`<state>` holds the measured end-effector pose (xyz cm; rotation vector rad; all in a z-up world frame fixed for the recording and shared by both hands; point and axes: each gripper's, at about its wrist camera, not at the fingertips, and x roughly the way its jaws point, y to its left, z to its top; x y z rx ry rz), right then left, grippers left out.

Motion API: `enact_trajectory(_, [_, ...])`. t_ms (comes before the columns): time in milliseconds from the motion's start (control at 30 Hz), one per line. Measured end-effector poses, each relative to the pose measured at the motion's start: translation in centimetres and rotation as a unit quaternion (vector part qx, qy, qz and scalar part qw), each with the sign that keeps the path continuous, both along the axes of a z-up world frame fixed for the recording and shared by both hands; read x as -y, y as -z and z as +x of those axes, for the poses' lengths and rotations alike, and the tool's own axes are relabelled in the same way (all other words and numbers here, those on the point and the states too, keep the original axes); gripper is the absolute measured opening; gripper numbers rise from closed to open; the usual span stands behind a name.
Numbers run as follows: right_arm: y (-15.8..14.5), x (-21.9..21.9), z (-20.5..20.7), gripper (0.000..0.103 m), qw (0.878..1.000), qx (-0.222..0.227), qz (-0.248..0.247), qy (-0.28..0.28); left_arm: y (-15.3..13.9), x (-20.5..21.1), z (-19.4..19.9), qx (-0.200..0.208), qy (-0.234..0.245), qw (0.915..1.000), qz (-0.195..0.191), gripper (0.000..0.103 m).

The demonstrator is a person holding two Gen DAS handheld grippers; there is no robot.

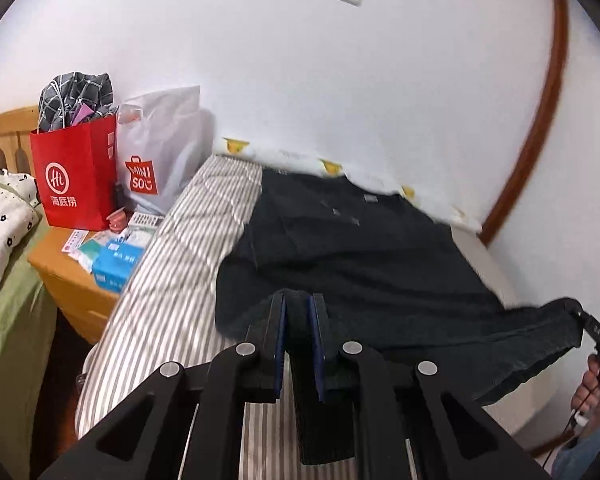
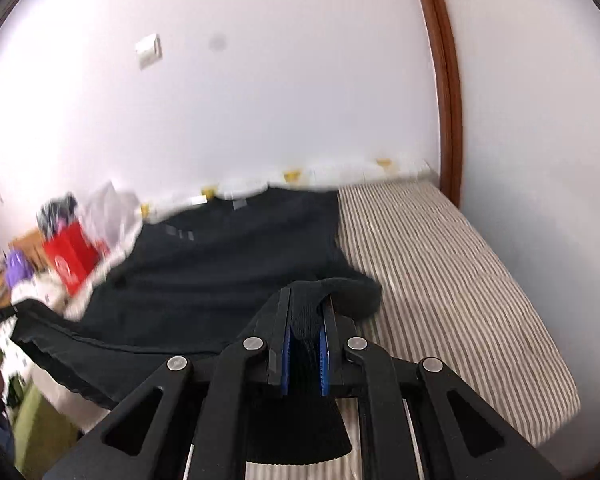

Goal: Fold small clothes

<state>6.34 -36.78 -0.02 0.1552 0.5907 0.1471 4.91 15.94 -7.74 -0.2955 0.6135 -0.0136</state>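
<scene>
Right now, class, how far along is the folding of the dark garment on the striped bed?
Done: both grippers have taken hold. The left gripper and the right gripper are each shut on the near edge of the dark garment, and that edge is raised. In hand: most of it lies spread on the striped bed. Left: no fold shows yet; the raised edge must go over.

light: bright, even | blur: right view smeared | edges: fisheye-curved
</scene>
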Motion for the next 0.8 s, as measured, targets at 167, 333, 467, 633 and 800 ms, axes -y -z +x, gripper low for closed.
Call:
enact_trajectory(167, [-1.7,-0.8,4.6,0.01,1.0,0.015,0.013,0.005,-1.0,-0.1,4.7,0.006,-0.013,0.9998,0.016,0.011])
enact_trajectory(333, [-1.5,-1.6,9.6,0.01,1.0,0.01,0.002,0.011,-0.9,-0.5,9.6,0.0,-0.021,0.9996,0.019,0.011])
enact_trajectory(467, [-0.6,-1.6,13.3,0.01,1.0,-0.001,0.005,0.017,-0.1,-0.5,14.2,-0.014,-0.025,0.9994,0.02,0.011])
enact_trajectory(633, [1.5,-2.0,18.9,0.01,0.999,-0.029,0.002,0.027,1.7,-0.1,19.3,-0.049,-0.028,0.9981,0.025,0.011])
enact_trajectory(800, [4.5,-2.5,23.1,0.01,0.998,-0.062,-0.004,0.027,3.6,0.0,23.0,-0.08,-0.032,0.9959,0.028,0.011])
